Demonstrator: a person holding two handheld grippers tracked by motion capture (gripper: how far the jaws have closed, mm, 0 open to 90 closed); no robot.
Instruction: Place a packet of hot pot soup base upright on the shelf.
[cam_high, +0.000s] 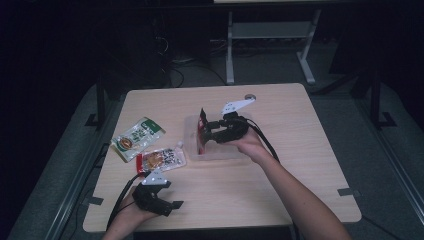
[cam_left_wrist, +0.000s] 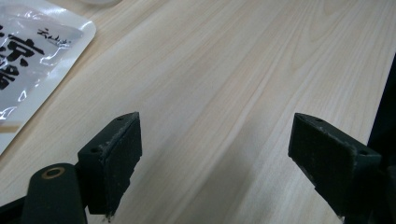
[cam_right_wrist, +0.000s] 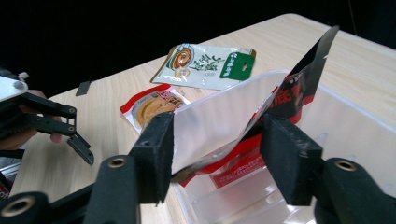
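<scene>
The red, black and white snack packet (cam_right_wrist: 261, 116) stands tilted inside the clear plastic bin (cam_right_wrist: 355, 126), its lower edge down in the bin and its black top corner sticking up above the rim; in the high view the packet (cam_high: 202, 131) sits at the bin's (cam_high: 220, 152) left end, near the middle of the wooden table (cam_high: 280, 180). The right gripper (cam_right_wrist: 215, 154) reaches into the bin with the packet between its jaws, which stand apart; the pads (cam_right_wrist: 156, 149) sit close against the curled packet, and whether they press on it I cannot tell. In the high view the right gripper (cam_high: 207, 131) is held over the bin. Just left of the bin lie two more packets: a red-edged one (cam_high: 161, 160) close to it and a white-and-green one (cam_high: 137, 137) beyond. The left gripper (cam_high: 167, 199) rests near the table's front left corner, jaws wide apart over bare wood (cam_left_wrist: 233, 93), with a silver packet (cam_left_wrist: 32, 65) off to its side
</scene>
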